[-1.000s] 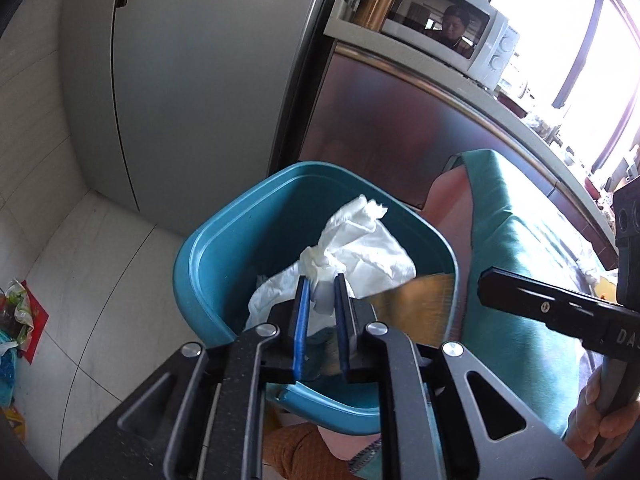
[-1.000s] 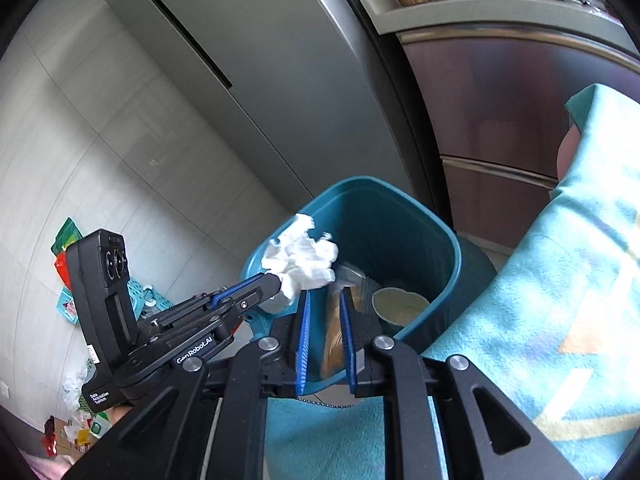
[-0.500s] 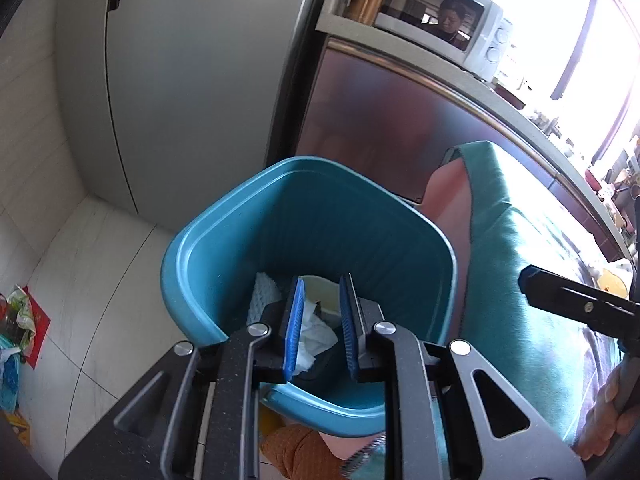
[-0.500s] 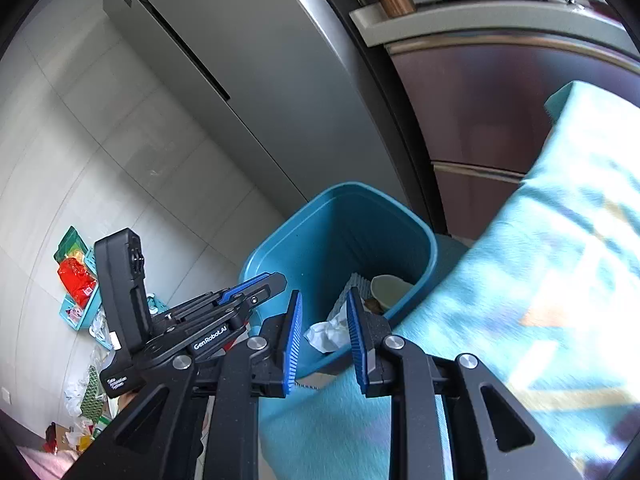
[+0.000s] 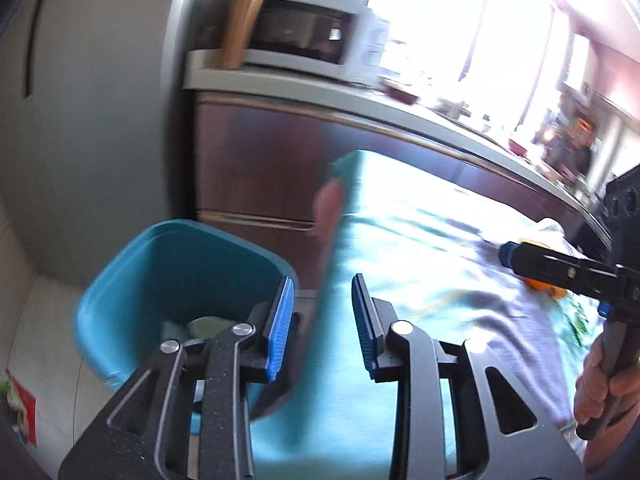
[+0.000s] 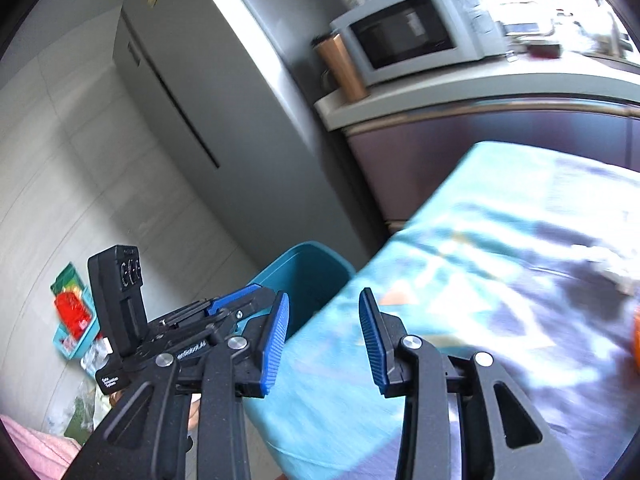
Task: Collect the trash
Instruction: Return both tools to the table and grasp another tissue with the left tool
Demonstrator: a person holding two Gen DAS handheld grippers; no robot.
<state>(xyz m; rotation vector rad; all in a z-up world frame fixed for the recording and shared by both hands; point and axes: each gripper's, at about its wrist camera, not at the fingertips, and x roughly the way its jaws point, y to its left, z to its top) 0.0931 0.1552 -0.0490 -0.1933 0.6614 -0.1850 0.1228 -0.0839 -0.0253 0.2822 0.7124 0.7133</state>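
Observation:
The blue trash bin [image 5: 176,268] stands on the floor against the end of the table, with pale trash low inside it. My left gripper [image 5: 322,314] hangs above the table's near corner. Its jaws are opening and nothing is between the blue pads. My right gripper [image 6: 323,322] is over the teal tablecloth [image 6: 480,280]; its jaws are opening too and are empty. In the right wrist view the bin [image 6: 308,276] shows beyond the left gripper [image 6: 248,300]. The right gripper [image 5: 510,258] reaches over an orange scrap [image 5: 540,288] on the cloth.
A grey fridge [image 5: 100,100] rises behind the bin. A dark cabinet runs along the table's far side, its counter [image 6: 440,92] bearing a microwave [image 6: 412,36] and a copper tumbler [image 6: 344,68]. Packets and litter [image 6: 74,312] lie on the floor at left. A hand [image 5: 600,380] grips the right tool.
The white tissue left my left gripper and now lies in the bin; the right gripper's brown scrap is gone too. Both grippers swung right and up toward the table, jaws wider.

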